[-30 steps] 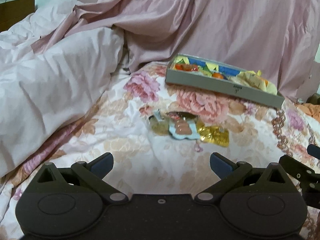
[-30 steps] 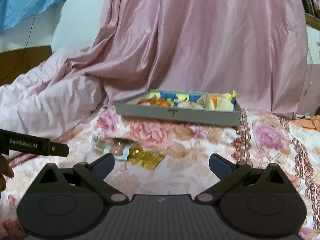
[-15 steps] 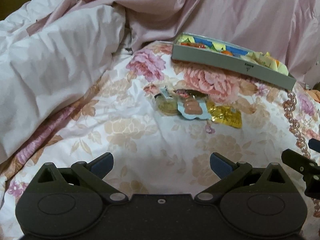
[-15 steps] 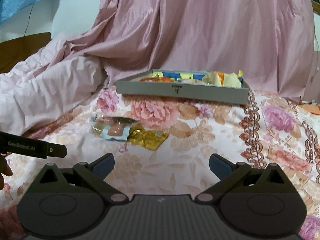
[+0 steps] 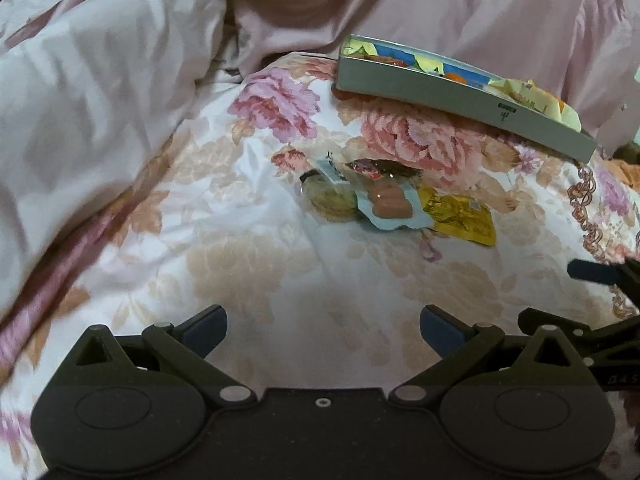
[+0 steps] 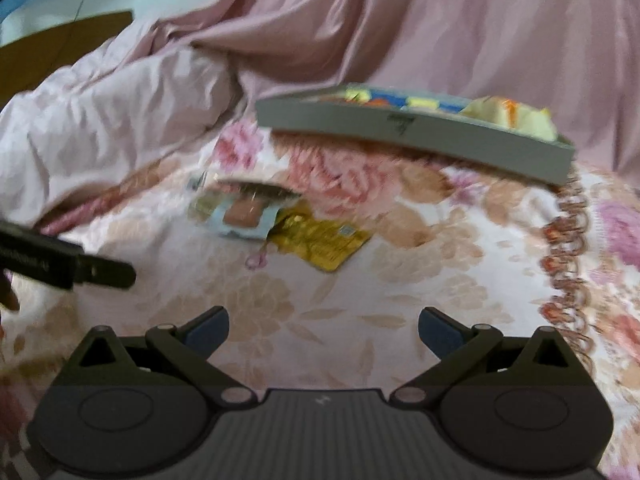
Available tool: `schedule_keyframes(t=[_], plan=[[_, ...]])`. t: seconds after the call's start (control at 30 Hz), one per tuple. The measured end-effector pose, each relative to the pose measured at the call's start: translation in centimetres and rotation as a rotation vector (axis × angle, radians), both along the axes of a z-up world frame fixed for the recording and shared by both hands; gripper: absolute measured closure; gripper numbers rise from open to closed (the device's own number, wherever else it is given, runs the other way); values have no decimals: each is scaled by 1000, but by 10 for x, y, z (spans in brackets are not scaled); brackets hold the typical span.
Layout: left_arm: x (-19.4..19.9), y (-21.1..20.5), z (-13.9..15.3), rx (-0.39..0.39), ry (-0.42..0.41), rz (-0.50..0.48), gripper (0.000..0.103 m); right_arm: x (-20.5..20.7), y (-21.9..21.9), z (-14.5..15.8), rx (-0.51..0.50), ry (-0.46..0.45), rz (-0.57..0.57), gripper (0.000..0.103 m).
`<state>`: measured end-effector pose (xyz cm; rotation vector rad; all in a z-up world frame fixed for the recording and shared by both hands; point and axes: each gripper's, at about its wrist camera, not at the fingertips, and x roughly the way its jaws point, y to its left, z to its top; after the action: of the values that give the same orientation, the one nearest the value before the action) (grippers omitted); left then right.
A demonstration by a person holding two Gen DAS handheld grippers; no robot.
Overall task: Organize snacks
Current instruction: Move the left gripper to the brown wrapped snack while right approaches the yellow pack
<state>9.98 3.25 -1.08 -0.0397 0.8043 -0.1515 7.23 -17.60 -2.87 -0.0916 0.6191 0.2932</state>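
Observation:
A small heap of snack packets lies on the floral bedsheet: a light blue sausage packet, a gold packet, a greenish clear packet and a red-brown wrapper. Behind them a grey box holds several colourful snacks. My left gripper hovers open over the sheet, short of the heap. My right gripper is open too, with the gold packet ahead and slightly left. Neither holds anything. The right wrist view is motion-blurred.
A rumpled pale pink duvet rises on the left, and pink fabric drapes behind the box. The left gripper's body and a fingertip of the hand holding it show at the left edge of the right wrist view.
Both grippers have moved forward and lower toward the packet heap, which looks larger now. Both stayed open. The packets and box have not moved.

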Motion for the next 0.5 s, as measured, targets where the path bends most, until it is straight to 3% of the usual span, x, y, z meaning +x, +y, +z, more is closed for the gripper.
schedule_keyframes(t=[0.2, 0.5], plan=[[36, 0, 7, 88, -68, -97, 1, 32, 5, -4, -61, 9, 122, 0], [91, -9, 13, 112, -171, -295, 1, 92, 12, -5, -132, -23, 307, 0]])
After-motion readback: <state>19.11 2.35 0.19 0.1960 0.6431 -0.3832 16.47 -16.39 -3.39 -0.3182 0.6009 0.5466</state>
